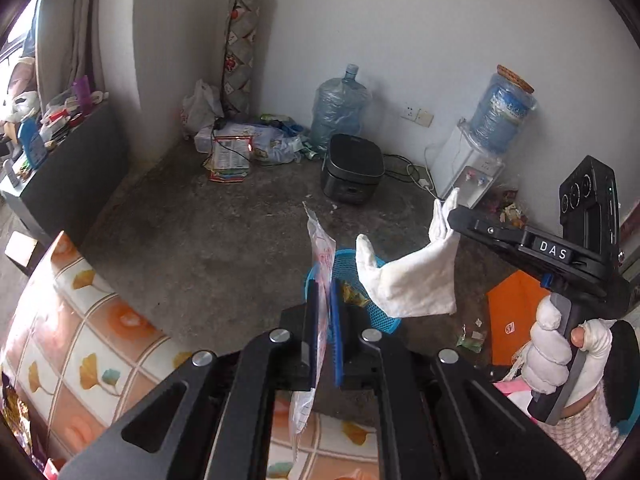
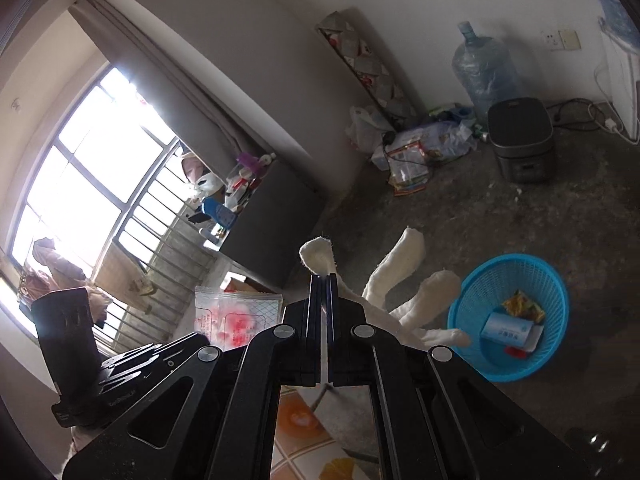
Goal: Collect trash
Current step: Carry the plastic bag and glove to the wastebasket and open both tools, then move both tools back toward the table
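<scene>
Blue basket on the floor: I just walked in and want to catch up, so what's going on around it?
A person is collecting trash with handheld tongs. The left tongs are shut on a clear plastic bag with red print, the right tongs on a white glove. Both are held up near the blue basket, which already holds wrappers. Neither has been dropped in yet.

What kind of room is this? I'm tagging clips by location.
Probably a lived-in bedroom or rented room: a patterned bed cover, a water dispenser by the wall, and a rice cooker on the bare concrete floor.
</scene>
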The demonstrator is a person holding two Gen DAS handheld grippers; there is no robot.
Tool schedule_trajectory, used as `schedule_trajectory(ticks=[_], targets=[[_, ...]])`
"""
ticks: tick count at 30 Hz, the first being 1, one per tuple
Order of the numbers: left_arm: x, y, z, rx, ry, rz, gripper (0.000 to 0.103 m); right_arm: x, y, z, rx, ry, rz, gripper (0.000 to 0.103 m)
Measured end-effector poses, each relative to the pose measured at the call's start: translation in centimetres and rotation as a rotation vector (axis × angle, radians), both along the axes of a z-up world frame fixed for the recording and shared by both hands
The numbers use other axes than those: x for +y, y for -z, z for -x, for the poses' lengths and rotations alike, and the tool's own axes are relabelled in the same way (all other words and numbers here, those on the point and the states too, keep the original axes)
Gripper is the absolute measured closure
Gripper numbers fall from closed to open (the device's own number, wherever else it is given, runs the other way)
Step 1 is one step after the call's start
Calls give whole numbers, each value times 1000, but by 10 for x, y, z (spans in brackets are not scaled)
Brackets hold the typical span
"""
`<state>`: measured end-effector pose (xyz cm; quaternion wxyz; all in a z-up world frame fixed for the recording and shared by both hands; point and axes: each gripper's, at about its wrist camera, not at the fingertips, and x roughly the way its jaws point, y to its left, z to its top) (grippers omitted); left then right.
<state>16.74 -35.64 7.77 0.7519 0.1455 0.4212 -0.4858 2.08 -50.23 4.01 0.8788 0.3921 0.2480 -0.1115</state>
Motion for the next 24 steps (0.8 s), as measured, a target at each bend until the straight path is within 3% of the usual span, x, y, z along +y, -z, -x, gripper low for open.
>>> schedule_trajectory(ticks=[6,9,12,14,15,16,19,24], targets=[[-106,67,7,65,84,-59,97,-46,54,-17,137,75,35,102],[-145,107,6,45,83,-103,94,-68,87,-24,203,119,41,101],[-174,148,2,84,86,-154,59,-88,128,-33,283,132,6,97],[-184,167,-1,64,77,-182,56,-95,160,-38,353,127,-6,79],[-187,174,-2,56,69,-195,53,-98,176,-39,397,134,-17,60],[-188,178,-5,56,63,-204,52,-100,190,-37,438,147,-25,52],[-180,176,-8,73,54,-169,46,-98,213,-21,475,200,-39,52],[-161,142,-7,12,48,-100,40,-84,203,-3,462,214,1,52]])
